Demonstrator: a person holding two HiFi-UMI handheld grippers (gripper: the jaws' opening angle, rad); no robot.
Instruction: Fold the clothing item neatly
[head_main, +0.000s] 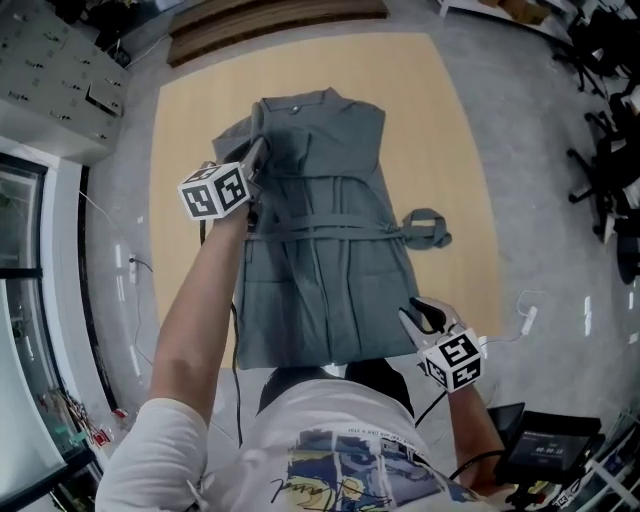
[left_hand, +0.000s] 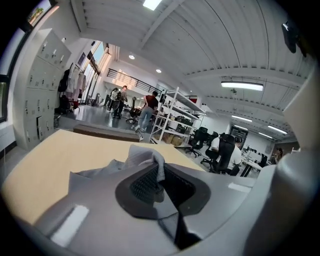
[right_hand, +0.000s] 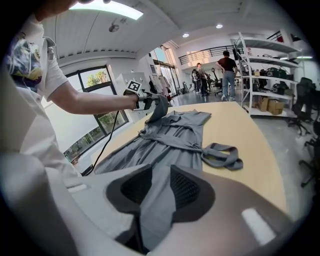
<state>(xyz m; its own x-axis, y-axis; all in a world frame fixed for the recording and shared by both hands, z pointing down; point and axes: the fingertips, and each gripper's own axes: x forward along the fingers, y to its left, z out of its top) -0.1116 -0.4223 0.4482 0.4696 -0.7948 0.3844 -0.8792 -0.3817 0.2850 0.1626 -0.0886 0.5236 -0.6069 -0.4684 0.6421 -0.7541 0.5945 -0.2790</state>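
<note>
The left gripper (head_main: 257, 160) was closed on a raised fold of the grey garment (head_main: 330, 260) at its upper left edge, near the collar. The right gripper (head_main: 422, 318) was clamped on the garment's lower right corner. The garment lay lengthwise on the tan table (head_main: 450, 120), its belt (head_main: 425, 228) trailing to the right
</note>
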